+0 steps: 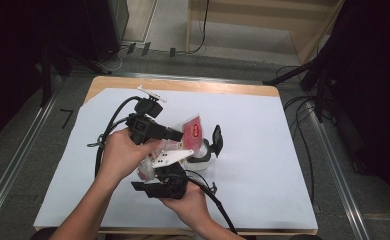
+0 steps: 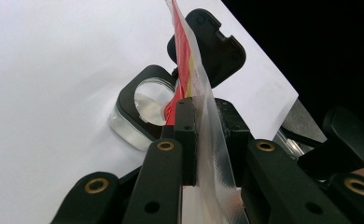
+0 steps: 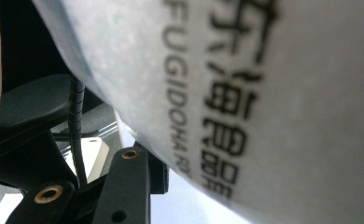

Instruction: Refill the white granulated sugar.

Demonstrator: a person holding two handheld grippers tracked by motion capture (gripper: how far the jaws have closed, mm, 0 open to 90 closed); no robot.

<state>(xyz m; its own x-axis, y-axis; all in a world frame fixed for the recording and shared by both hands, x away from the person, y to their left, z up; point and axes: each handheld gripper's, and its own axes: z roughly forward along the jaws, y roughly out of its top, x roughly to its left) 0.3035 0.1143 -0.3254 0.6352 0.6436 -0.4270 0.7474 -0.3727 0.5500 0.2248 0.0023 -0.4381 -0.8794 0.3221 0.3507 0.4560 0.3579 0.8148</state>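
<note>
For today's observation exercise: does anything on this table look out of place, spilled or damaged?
Nothing spilled or damaged. The container stands open on the white sheet, its black lid flipped up, while both grippers hold the red-and-clear pouch above it.

Red/clear pouch w/ black print; black-lidded clear box.

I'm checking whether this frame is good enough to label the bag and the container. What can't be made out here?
- Bag contents: high view, too small, hidden by hands and left gripper.
- Bag print: right gripper view, blurred, cut off by the edges.
- Container inside: left gripper view, partly behind the bag.
- Right gripper jaws: high view, under the bag.
</note>
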